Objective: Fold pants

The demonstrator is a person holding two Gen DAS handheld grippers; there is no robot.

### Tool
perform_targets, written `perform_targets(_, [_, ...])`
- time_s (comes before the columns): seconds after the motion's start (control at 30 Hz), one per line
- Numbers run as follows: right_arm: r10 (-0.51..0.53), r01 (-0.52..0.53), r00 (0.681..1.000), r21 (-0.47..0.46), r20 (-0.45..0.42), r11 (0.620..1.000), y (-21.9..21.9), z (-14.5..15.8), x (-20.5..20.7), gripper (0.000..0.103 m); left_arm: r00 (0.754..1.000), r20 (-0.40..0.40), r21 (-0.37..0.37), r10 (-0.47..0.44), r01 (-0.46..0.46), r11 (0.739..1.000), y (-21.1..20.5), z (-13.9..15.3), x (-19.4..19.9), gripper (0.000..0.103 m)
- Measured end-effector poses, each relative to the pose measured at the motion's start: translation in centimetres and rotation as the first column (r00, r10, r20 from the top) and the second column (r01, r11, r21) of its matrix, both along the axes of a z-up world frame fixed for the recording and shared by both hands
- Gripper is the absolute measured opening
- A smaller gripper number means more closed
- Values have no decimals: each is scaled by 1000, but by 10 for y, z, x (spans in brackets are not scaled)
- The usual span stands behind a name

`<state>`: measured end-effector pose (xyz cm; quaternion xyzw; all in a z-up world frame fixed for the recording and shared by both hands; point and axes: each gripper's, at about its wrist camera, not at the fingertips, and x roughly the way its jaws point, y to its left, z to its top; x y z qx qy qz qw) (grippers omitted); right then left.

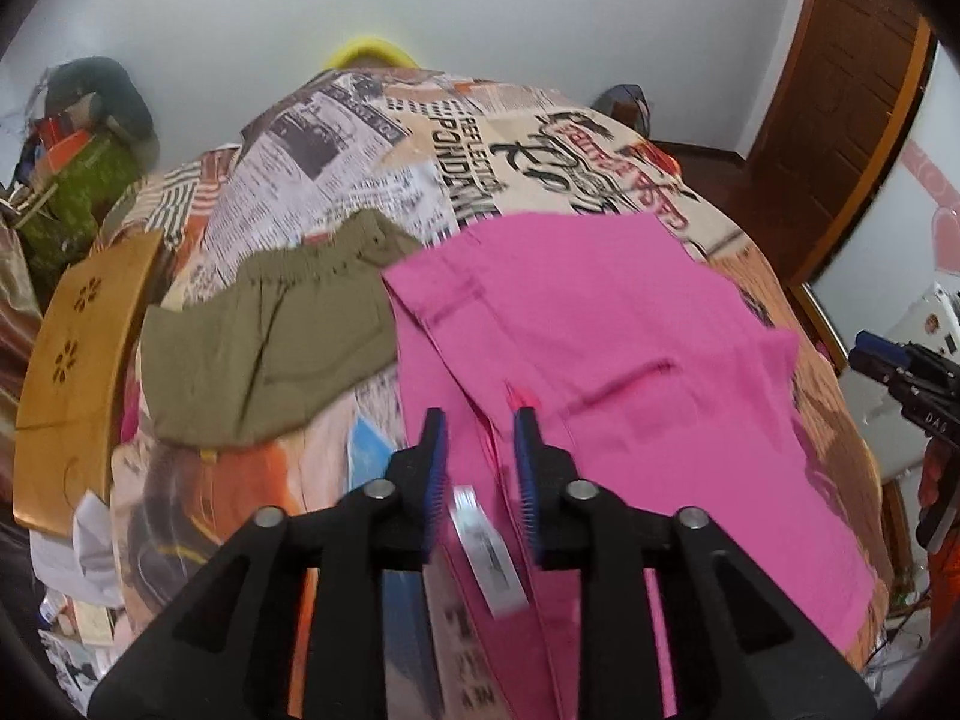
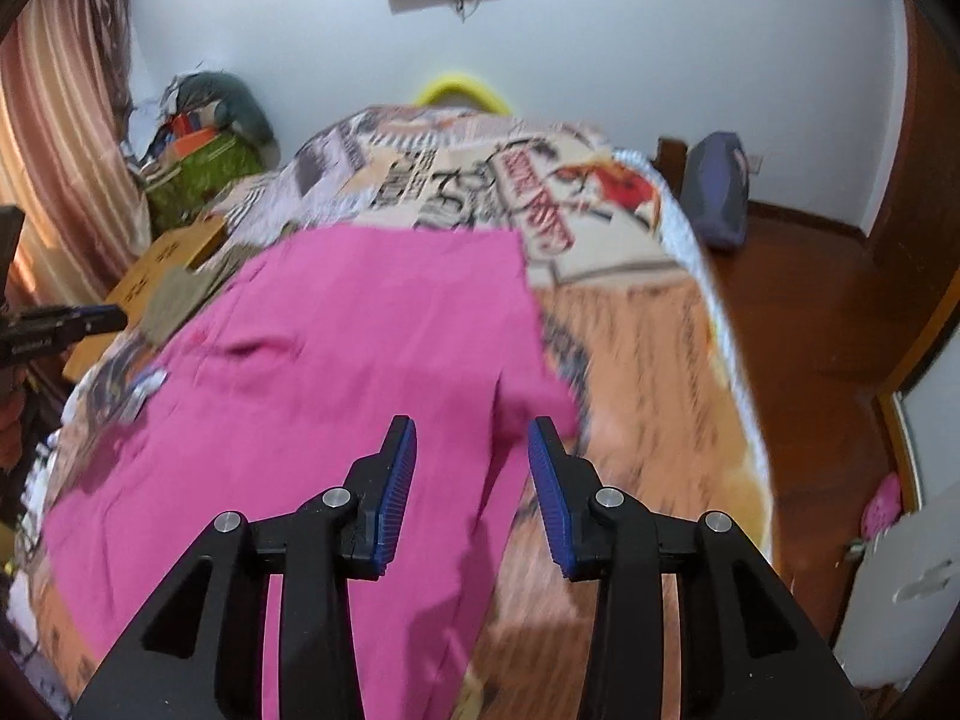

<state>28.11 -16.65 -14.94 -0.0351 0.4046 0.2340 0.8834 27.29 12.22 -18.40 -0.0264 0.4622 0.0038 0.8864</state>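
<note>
left gripper: I've got it hovering over the near-left edge of the pink pants. Jaws apart, nothing pinched; the blue pads are clear of the cloth.
right gripper: same, jaws parted and empty, above the pants' near-right edge. Frame is blurred, so I can't tell exactly how high above the cloth it is.
white tag: a pale label strip shows between and below my left fingers. It looks sewn to the pants' edge, but I can't be sure.
pink pants: spread flat on the printed bedspread, right ahead of and under both grippers. A fold layer already looks laid over, with its straight seam running away from me. Long axis, as I judge it, runs near to far down the bed.
key relation: pants lie forward and below both tools. Left sits by the left edge, right by the right edge, so each hand is nearest its own side and neither has to cross.
next move, my guess: re-grip the near corners and carry them toward the far hem, or smooth the cloth first.
risk: the thin layers may slide apart if I pinch only the top one.
olive shorts: further left on the bed, just touching the pants' left edge. Not mine to handle now.
wooden board: off the bed's left side.
far: white wall.
</note>
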Motion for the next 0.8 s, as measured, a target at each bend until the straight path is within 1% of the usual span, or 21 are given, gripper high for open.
perform_targets(0.07, [-3, 3, 1000, -7, -5, 1000, 4, -5, 15, 35, 1000, -8, -3, 6, -6, 1000, 4, -6, 13, 31])
perform_targets(0.2, [1, -2, 999, -22, -41, 1000, 14, -27, 50, 36, 997, -75, -16, 13, -14, 1000, 9, -35, 45, 32])
perform_targets(0.23, [5, -6, 999, -28, -48, 1000, 15, -33, 54, 36, 996, -93, -30, 13, -15, 999, 9, -42, 49, 32])
perform_targets(0.33, [20, -24, 995, -45, -94, 999, 20, -53, 71, 36, 987, -162, -130, 1, -23, 991, 12, -62, 63, 32])
perform_targets(0.37, [25, -30, 993, -46, -113, 998, 21, -61, 76, 36, 985, -170, -147, -2, -23, 989, 11, -67, 66, 33])
perform_targets(0.4, [25, -31, 992, -49, -125, 998, 21, -66, 78, 36, 984, -175, -144, -6, -20, 989, 9, -70, 68, 34])
perform_targets(0.43, [25, -32, 991, -52, -132, 998, 22, -71, 81, 36, 984, -176, -127, -13, -9, 992, 6, -72, 70, 34])
perform_targets(0.53, [24, -30, 991, -45, -133, 999, 23, -82, 81, 36, 987, -156, -90, -31, 17, 996, 0, -73, 73, 34])
perform_targets(0.57, [29, -34, 992, -40, -122, 999, 24, -82, 81, 36, 988, -152, -83, -35, 22, 996, -1, -73, 74, 28])
perform_targets(0.6, [40, -45, 994, -50, -104, 998, 26, -83, 79, 35, 987, -151, -86, -49, 37, 996, -3, -74, 76, 20])
perform_targets(0.63, [48, -54, 995, -69, -92, 996, 29, -83, 78, 18, 986, -153, -89, -64, 51, 995, -5, -75, 77, 12])
perform_targets(0.67, [55, -63, 995, -100, -87, 993, 31, -85, 77, 4, 985, -155, -73, -70, 59, 996, -9, -75, 80, 11])
perform_targets(0.7, [68, -78, 995, -124, -78, 989, 32, -87, 76, 4, 985, -156, -56, -74, 66, 996, -12, -76, 82, 11])
perform_targets(0.8, [77, -86, 995, -136, -70, 987, 29, -87, 77, 3, 983, -157, -7, -93, 93, 996, -22, -78, 90, 10])
